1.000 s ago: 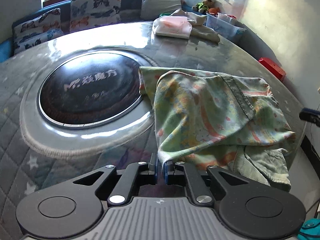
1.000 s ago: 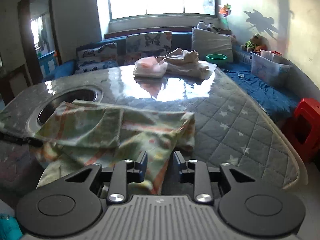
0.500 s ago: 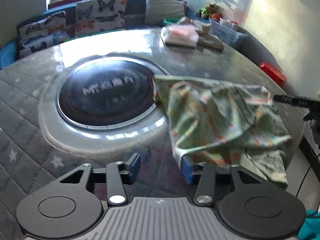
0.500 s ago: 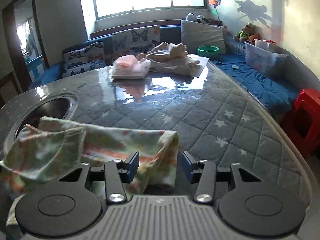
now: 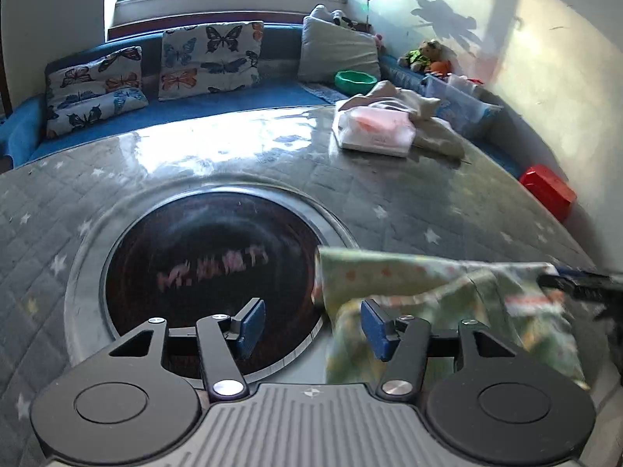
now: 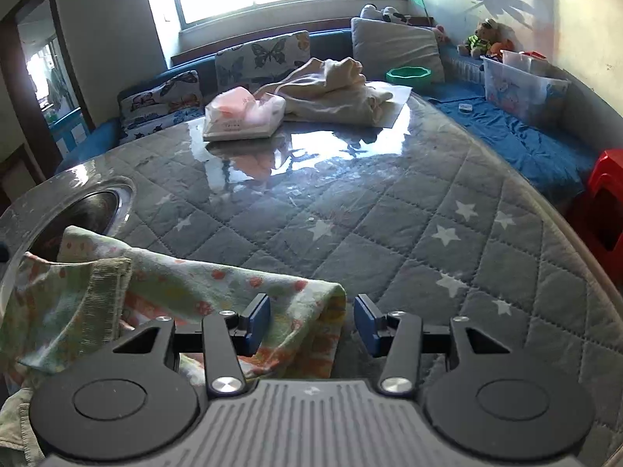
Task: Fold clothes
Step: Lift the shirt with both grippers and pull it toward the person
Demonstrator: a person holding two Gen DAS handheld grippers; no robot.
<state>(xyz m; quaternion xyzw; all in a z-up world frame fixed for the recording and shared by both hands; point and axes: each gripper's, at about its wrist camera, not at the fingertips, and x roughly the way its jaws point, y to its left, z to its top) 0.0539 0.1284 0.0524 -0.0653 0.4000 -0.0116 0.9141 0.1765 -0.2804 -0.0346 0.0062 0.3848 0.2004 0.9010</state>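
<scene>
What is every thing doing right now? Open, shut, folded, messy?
Left hand-held gripper: opening, nothing between the pads.
Right hand-held gripper: open, garment's edge between the pads.
Green patterned garment: partly folded, rumpled.
Cream clothes: heaped, unfolded.
Green bowl: upright.

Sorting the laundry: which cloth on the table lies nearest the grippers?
The green floral-print garment, right at the grippers; the cream crumpled cloth lies at the far edge.

Home living room, butterfly cushions (image 5: 210,60) on blue window bench (image 5: 233,97), stuffed toys (image 6: 483,41)
</scene>
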